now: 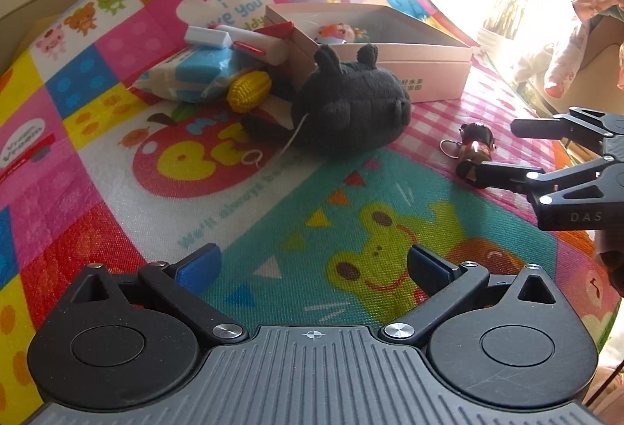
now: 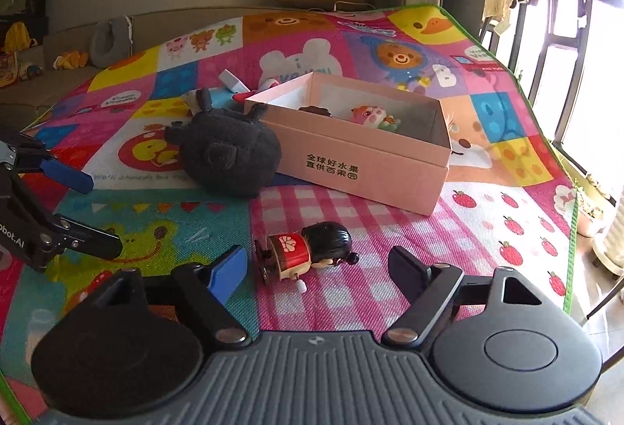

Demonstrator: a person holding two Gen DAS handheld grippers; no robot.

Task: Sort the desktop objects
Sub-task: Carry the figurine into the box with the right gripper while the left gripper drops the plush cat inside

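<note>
A small wind-up doll [image 2: 308,247] with black hair and a red body lies on the pink checked part of the mat, just ahead of my open, empty right gripper [image 2: 318,269]. The doll also shows in the left wrist view [image 1: 474,148], with the right gripper [image 1: 495,148] beside it. A black plush toy [image 1: 351,109] [image 2: 230,156] lies against an open pink box [image 1: 421,52] [image 2: 362,167]. The box holds a small colourful toy [image 2: 372,117] and a dark item [image 2: 314,110]. My left gripper [image 1: 312,267] is open and empty above the frog picture.
Left of the box lies a pile: a tissue pack [image 1: 195,72], a yellow corn toy [image 1: 249,89], a white block [image 1: 206,37] and a red-and-white item [image 1: 257,43]. The colourful play mat [image 2: 507,222] ends at a green edge on the right.
</note>
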